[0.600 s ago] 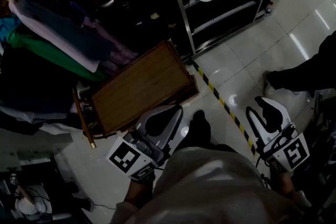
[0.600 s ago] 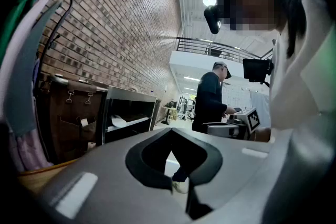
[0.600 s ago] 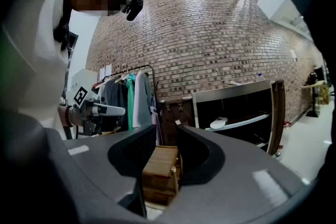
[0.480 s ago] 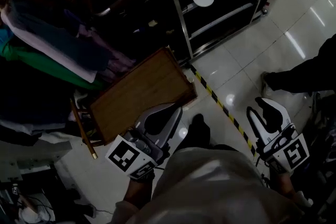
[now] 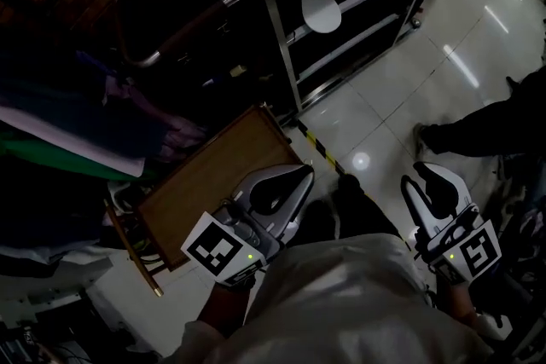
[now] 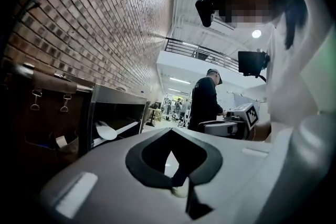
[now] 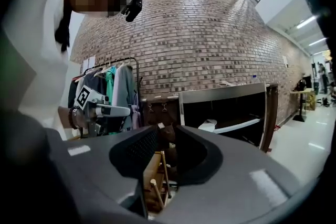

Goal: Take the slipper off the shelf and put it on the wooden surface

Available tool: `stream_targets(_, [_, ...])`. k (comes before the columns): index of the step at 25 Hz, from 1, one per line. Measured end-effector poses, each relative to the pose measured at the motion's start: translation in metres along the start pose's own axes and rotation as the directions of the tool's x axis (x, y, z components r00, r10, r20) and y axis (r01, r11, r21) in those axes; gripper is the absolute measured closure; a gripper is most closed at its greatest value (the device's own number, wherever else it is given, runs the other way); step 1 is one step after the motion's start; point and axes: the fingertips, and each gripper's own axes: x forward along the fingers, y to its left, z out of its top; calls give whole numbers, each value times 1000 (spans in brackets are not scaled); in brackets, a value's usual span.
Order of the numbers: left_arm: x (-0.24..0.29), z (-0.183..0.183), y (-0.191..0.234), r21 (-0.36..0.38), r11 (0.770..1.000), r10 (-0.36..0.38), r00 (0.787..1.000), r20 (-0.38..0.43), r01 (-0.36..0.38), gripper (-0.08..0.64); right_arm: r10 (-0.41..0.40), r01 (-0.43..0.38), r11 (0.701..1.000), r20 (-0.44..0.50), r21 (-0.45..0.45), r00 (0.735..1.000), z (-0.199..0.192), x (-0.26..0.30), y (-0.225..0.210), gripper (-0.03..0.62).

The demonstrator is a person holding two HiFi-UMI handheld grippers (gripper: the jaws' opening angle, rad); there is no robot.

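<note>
Far out to the left of the left claw (image 6: 170, 132) hangs a rail of green and pale garments (image 5: 72, 151), dim in the head view. Just ahead of that claw lies the flat brown wooden counter (image 5: 217, 175), and there's no slipper on it. The left claw itself is clenched, tips meeting, nothing caught in it.

Further ahead, and between the two claws, stands the black steel-framed shelf (image 5: 275, 38). There's the target: the white slipper (image 5: 322, 10) lies on an upper rail, well apart from both claws.

Over to the right claw (image 7: 167, 131): its jaws stand slightly apart and nothing sits between them. Only the counter's legs show beyond the gap.

By my reading the task has barely started. Reach, grasp, carry and set-down all remain, and neither claw is near the shelf.

As for the room, there's a red brick wall (image 7: 199, 34) behind and a glossy pale tiled floor (image 5: 388, 119) crossed by yellow-and-black tape (image 5: 320, 151). A bystander in dark clothes (image 5: 486, 128) stands off to the right of the right claw.
</note>
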Motion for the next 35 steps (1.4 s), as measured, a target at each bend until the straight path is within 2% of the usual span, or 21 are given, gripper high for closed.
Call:
stream_targets(4, [28, -7, 10, 57, 997, -52, 998, -46, 55, 568, 15, -17, 998, -37, -59, 999, -1, 22, -16, 497])
stream_targets(8, [61, -15, 52, 11, 1000, 6, 1000, 3, -6, 568, 67, -71, 995, -53, -71, 996, -1, 64, -37, 495])
stream_targets(10, [77, -16, 71, 2, 999, 34, 999, 2, -34, 568, 97, -100, 990, -41, -100, 994, 6, 84, -55, 495])
stream_targets(13, [103, -8, 95, 2, 998, 57, 998, 13, -57, 568, 136, -138, 983, -19, -124, 990, 21, 109, -84, 491])
stream_targets(16, [130, -5, 122, 14, 996, 85, 996, 15, -85, 568, 155, -157, 982, -26, -104, 988, 27, 129, -116, 497])
stream_targets(19, [160, -13, 147, 10, 995, 98, 995, -2, -98, 568, 156, -163, 977, -59, -140, 986, 22, 152, -156, 497])
stream_targets(23, [201, -30, 166, 43, 997, 70, 996, -49, -68, 568, 234, -239, 968, -73, -77, 970, 5, 198, -188, 463])
stream_targets(25, [220, -34, 184, 68, 994, 87, 995, -49, -83, 568, 266, -269, 961, -49, -63, 963, 0, 226, -204, 460])
stream_targets(28, [239, -46, 213, 97, 987, 134, 989, -64, -127, 568, 282, -290, 955, -100, -68, 954, -18, 259, -226, 438])
stream_targets(35, [261, -80, 269, 42, 972, 236, 967, -99, -232, 568, 282, -288, 958, -182, -2, 942, -57, 318, -266, 410])
